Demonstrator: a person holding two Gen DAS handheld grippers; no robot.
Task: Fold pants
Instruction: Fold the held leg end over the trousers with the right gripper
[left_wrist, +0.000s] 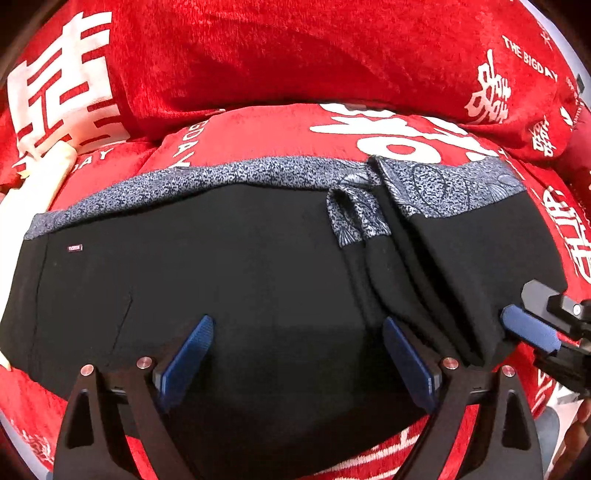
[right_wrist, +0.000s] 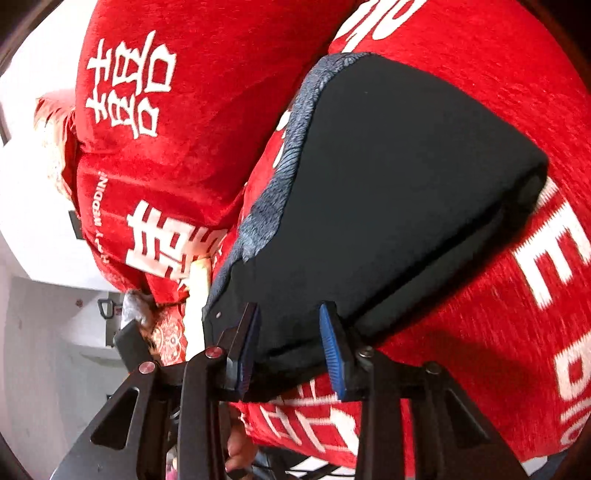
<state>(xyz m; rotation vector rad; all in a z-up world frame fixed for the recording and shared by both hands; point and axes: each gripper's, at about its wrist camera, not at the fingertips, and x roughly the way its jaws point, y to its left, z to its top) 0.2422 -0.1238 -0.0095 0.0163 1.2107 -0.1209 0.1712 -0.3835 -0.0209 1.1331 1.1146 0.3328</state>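
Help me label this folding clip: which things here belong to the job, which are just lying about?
Job:
black pants
left gripper
right gripper

Lying about:
red sofa cover
cream cloth

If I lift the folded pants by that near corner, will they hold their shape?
Probably not. The pants are soft, layered cloth, so the free end would likely droop. The loose patterned cuffs may slide apart.

The pants (left_wrist: 229, 280) are showing black, with a grey speckled band (left_wrist: 207, 173) at twelve o'clock. The cover (left_wrist: 295, 55) is glowing red with white lettering.
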